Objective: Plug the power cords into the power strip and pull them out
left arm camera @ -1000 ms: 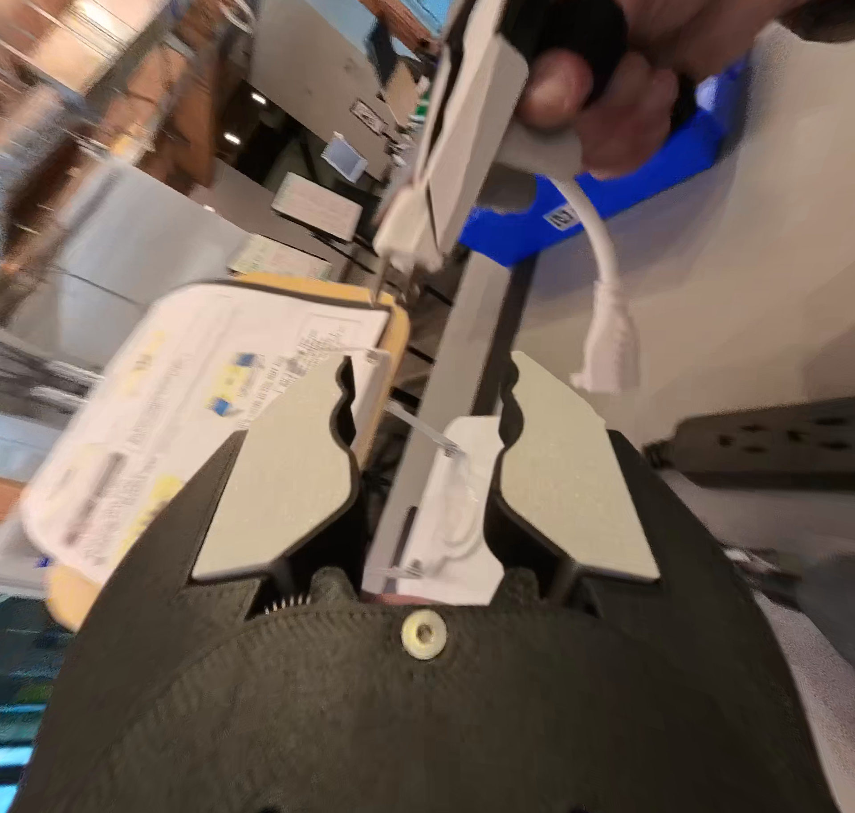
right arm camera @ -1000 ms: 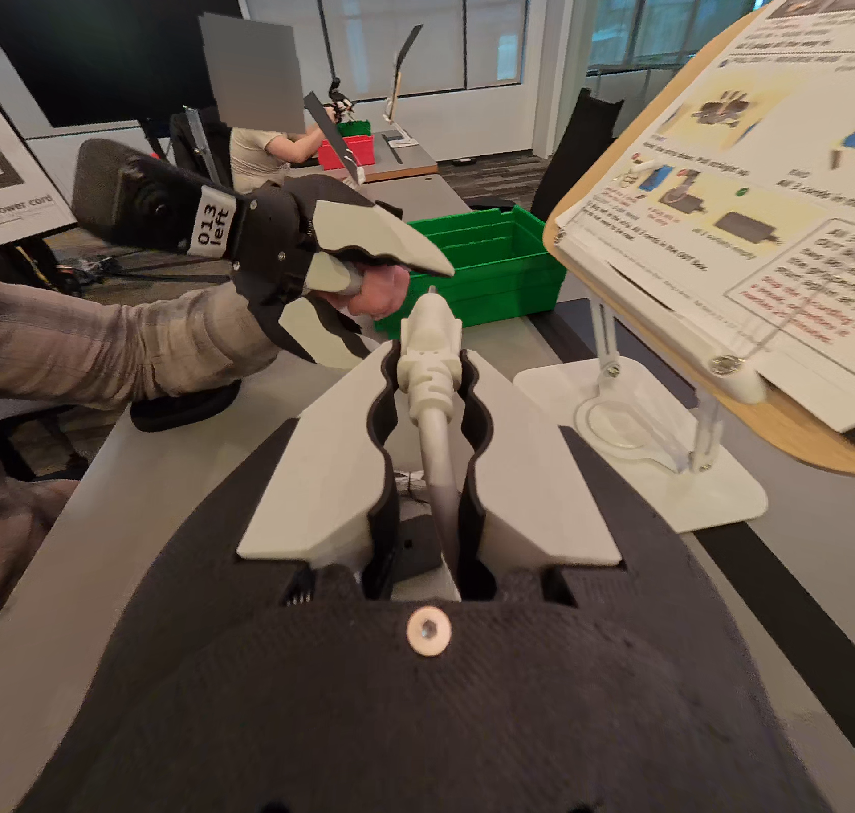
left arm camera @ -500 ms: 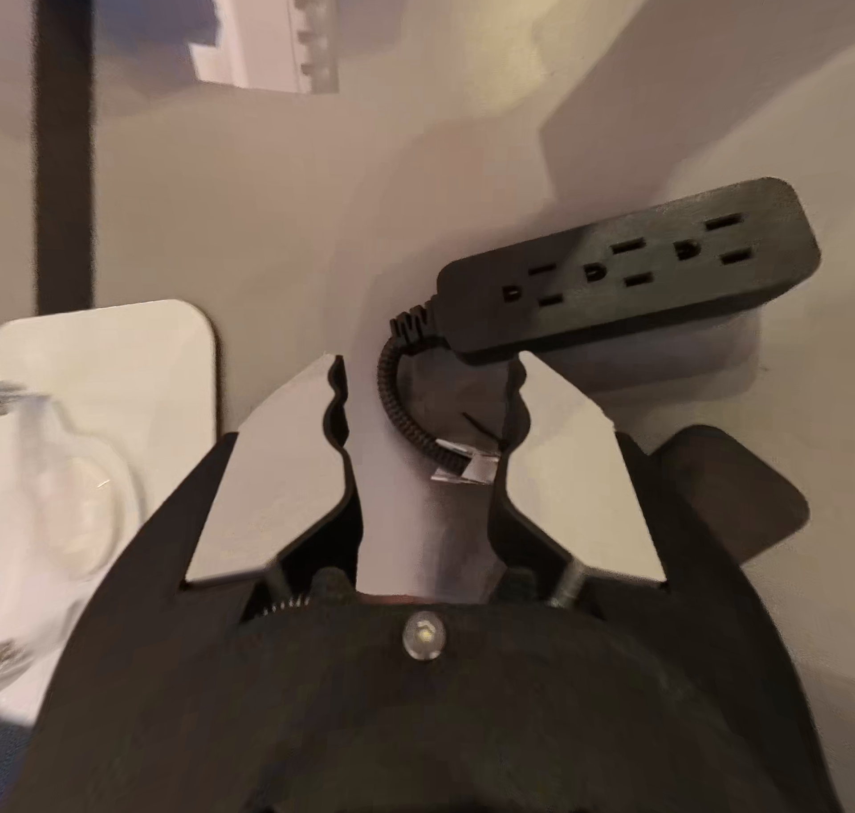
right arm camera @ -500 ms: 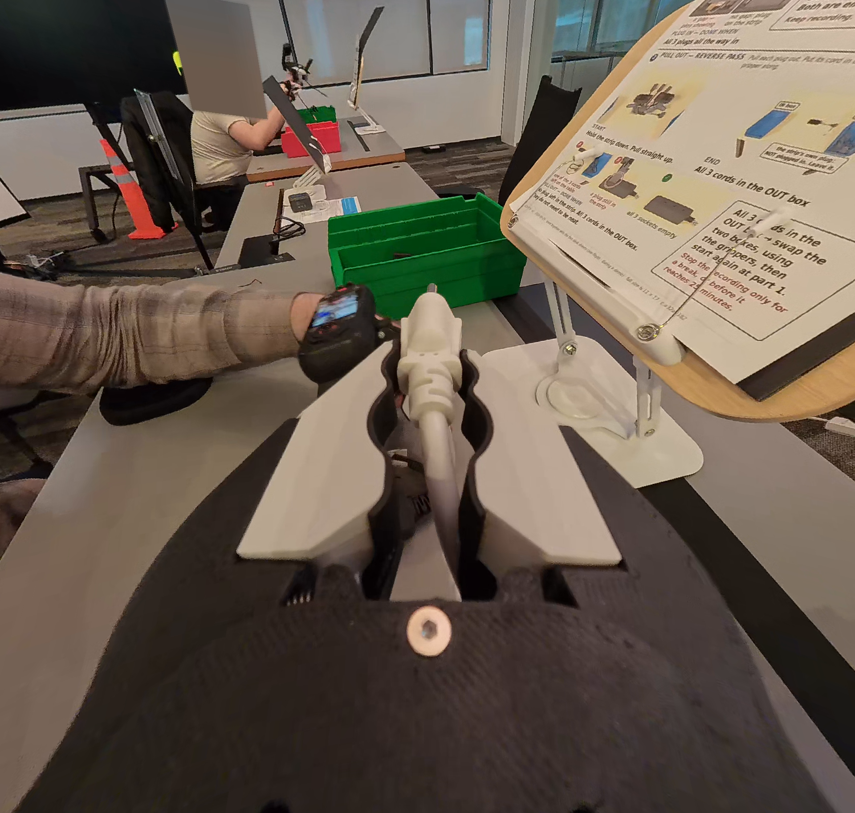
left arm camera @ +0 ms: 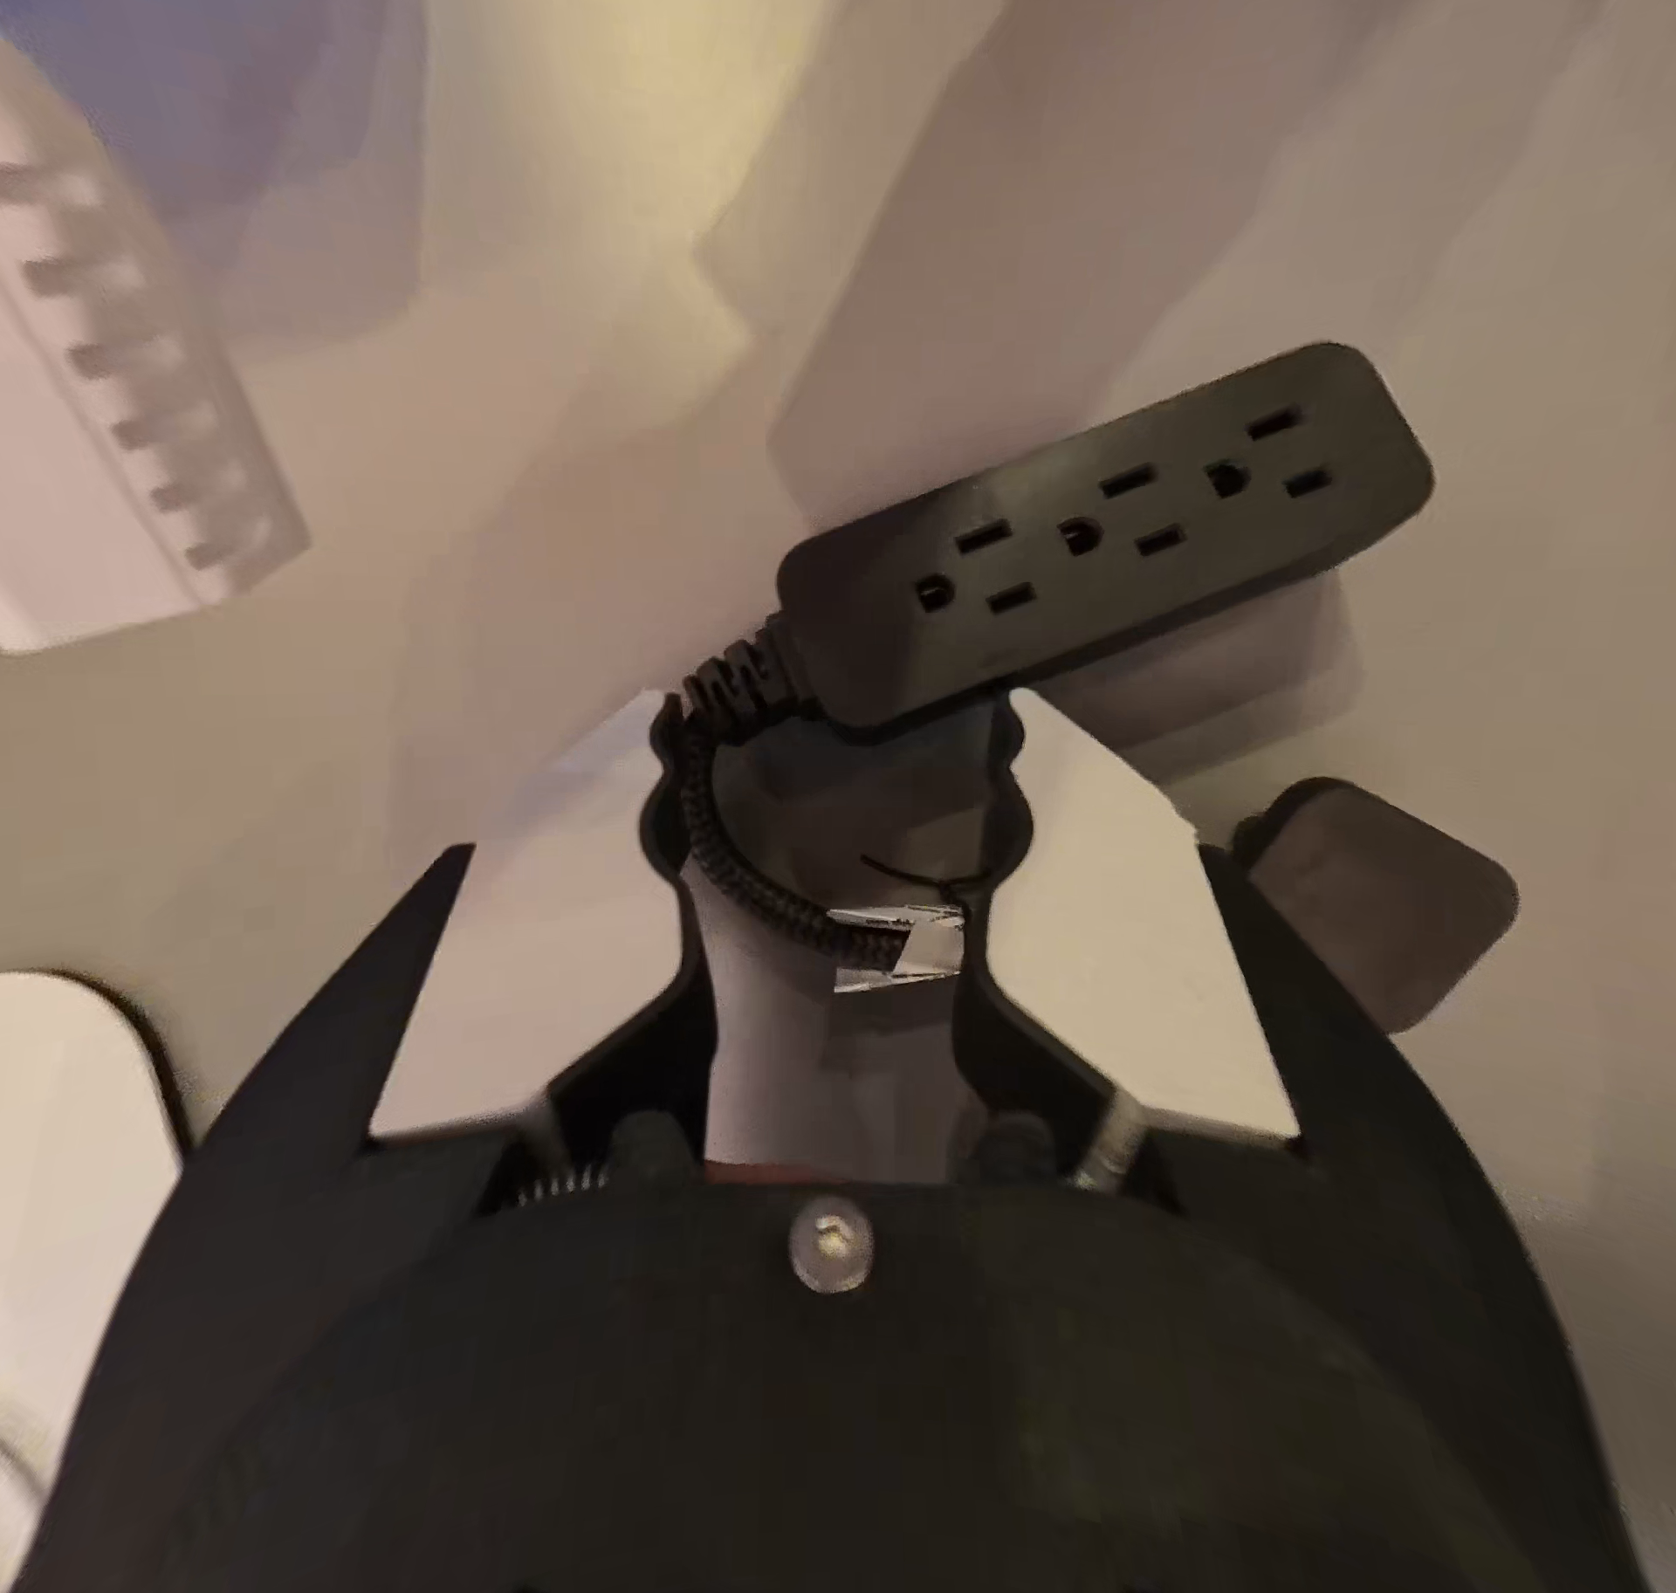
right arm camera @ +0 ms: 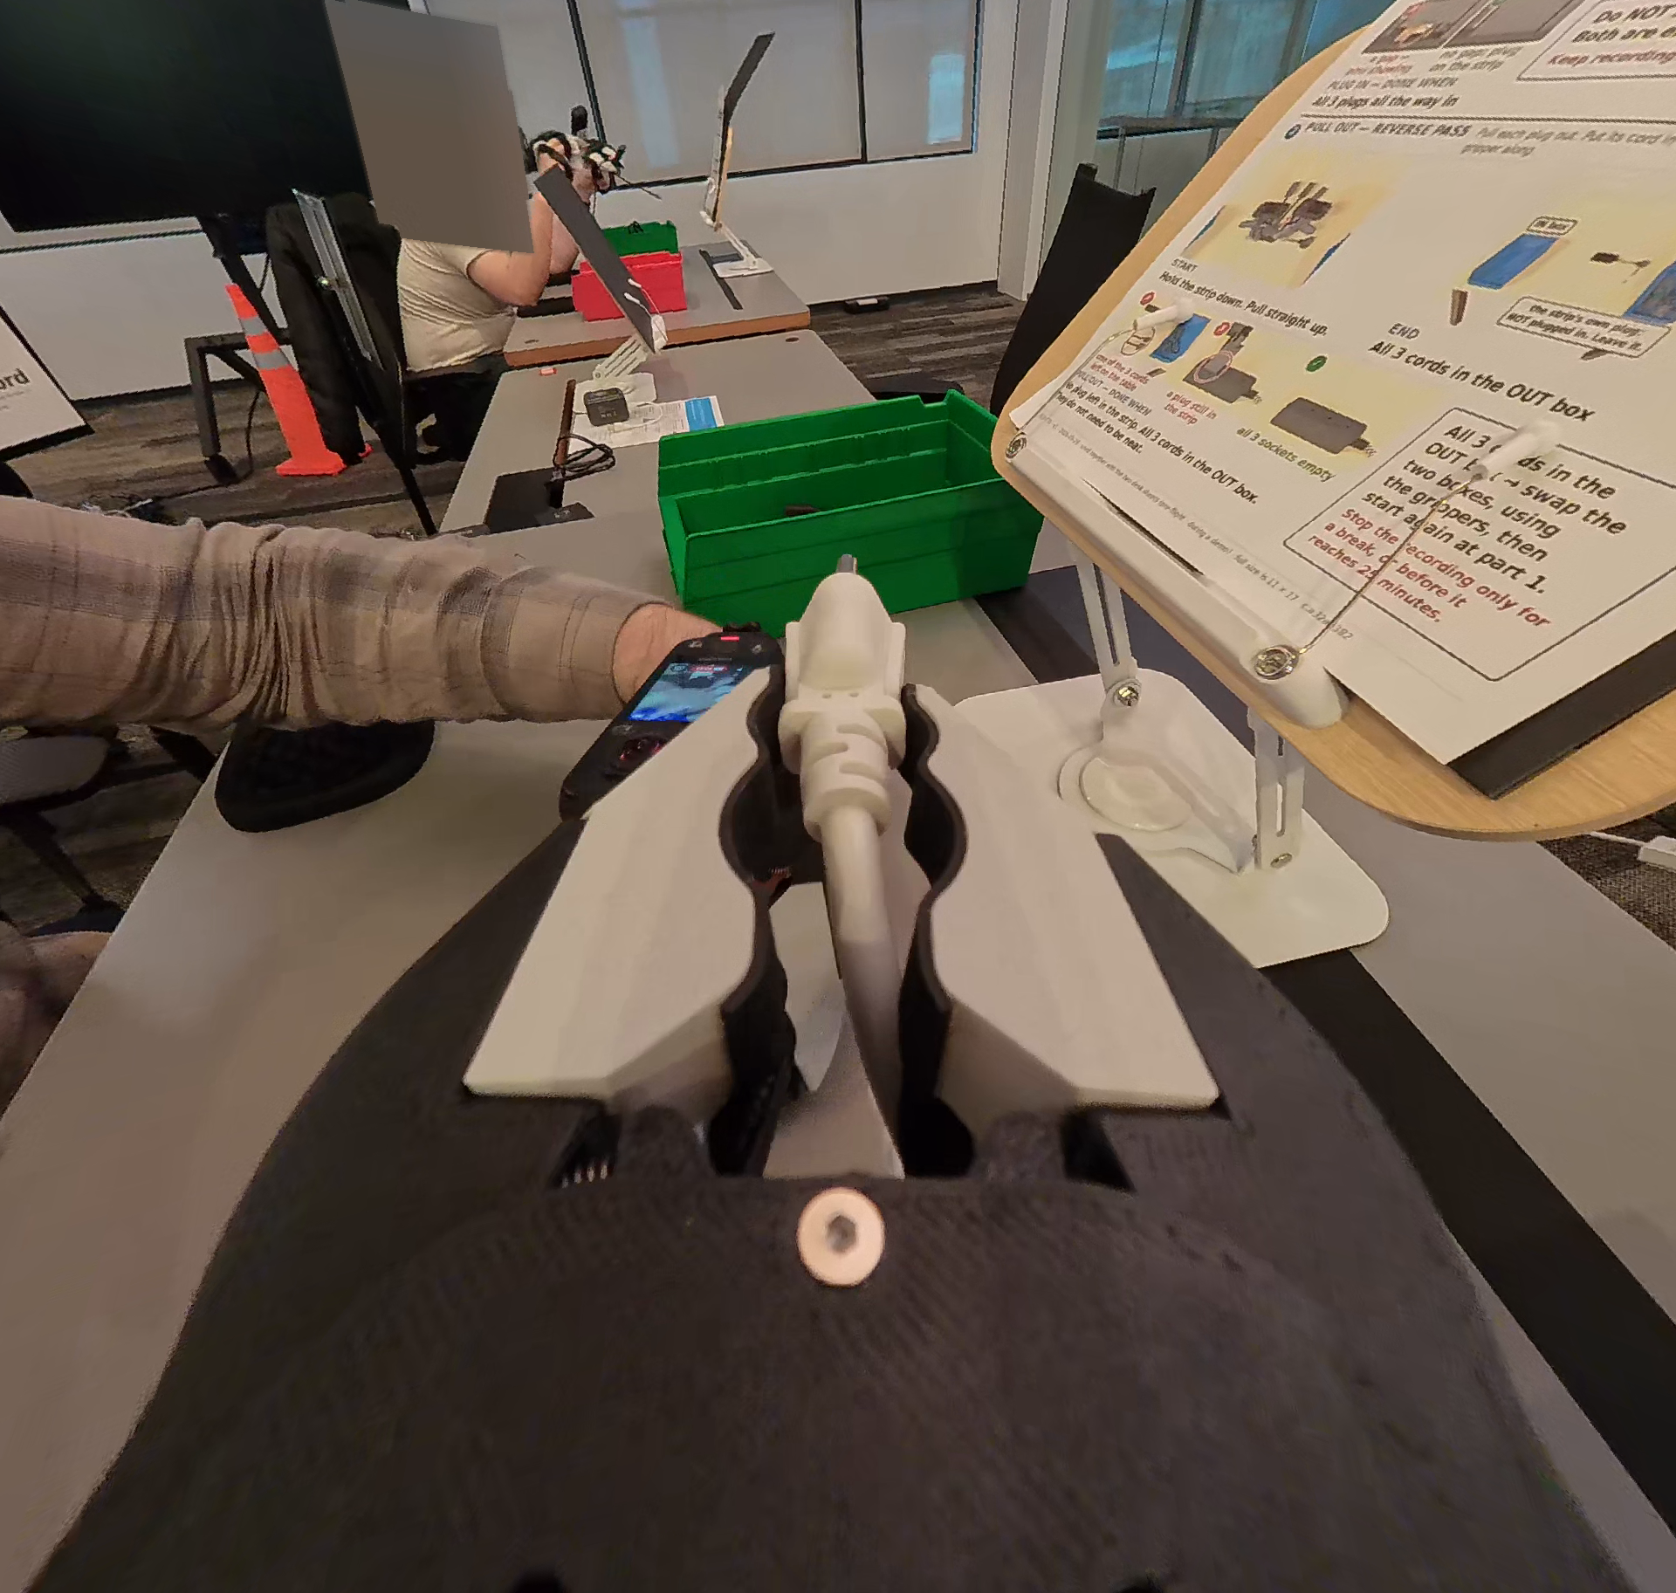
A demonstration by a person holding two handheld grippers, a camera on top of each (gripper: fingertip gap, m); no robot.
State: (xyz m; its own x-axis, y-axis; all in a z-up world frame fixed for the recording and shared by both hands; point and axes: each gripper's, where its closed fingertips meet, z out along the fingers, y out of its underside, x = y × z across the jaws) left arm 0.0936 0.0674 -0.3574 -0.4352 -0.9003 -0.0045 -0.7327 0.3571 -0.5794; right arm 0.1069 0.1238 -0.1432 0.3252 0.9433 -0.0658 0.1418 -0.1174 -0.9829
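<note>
A black power strip (left arm camera: 1106, 534) with three empty sockets lies on the grey table in the left wrist view, its braided black cable (left arm camera: 725, 833) curling back between my left fingers. My left gripper (left arm camera: 834, 733) is open just above the strip's cable end and holds nothing. My right gripper (right arm camera: 839, 715) is shut on a white plug (right arm camera: 843, 661) of a white power cord, prongs pointing forward, above the table. The left gripper's camera body (right arm camera: 671, 715) and the person's sleeve (right arm camera: 272, 615) show ahead and to the left of the plug.
A green bin (right arm camera: 843, 497) stands beyond the plug. An instruction board (right arm camera: 1415, 352) on a white stand (right arm camera: 1170, 815) rises at the right. A black pad (left arm camera: 1369, 906) lies right of the left gripper. A white ridged piece (left arm camera: 154, 425) lies at the far left. Another person sits at a far table.
My left gripper swung down from facing the board to pointing at the table, then moved closer to the power strip. My right gripper kept its hold on the white plug and shifted slightly.
</note>
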